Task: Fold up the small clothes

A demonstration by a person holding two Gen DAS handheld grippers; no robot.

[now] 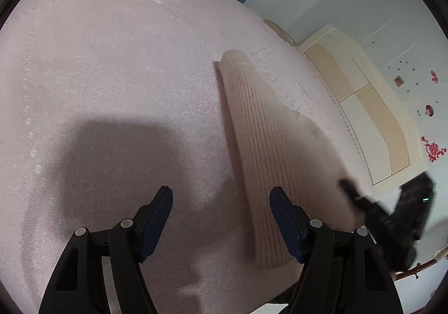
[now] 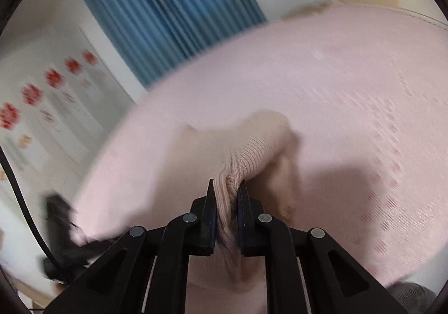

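Left wrist view: left claw [image 1: 221, 203] spread apart, gripping nothing, above pink bed sheet [image 1: 112, 76]. Beige ribbed knit garment [image 1: 260, 146] flat, stretching ahead and just right of right finger. Right claw [image 1: 350, 188] seen at far right, blurred, at garment edge.

Right wrist view only: right claw [image 2: 226, 196] clamped on bunched knit garment [image 2: 252, 151] hem, rest trailing ahead on sheet. Blue curtain [image 2: 168, 11] beyond, left.

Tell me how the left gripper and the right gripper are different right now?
The left gripper is open with nothing between its fingers; the right gripper is shut on the beige ribbed knit garment. The left hangs beside the garment; the right pinches its bunched edge. Both are black and sit over the pink bedsheet.
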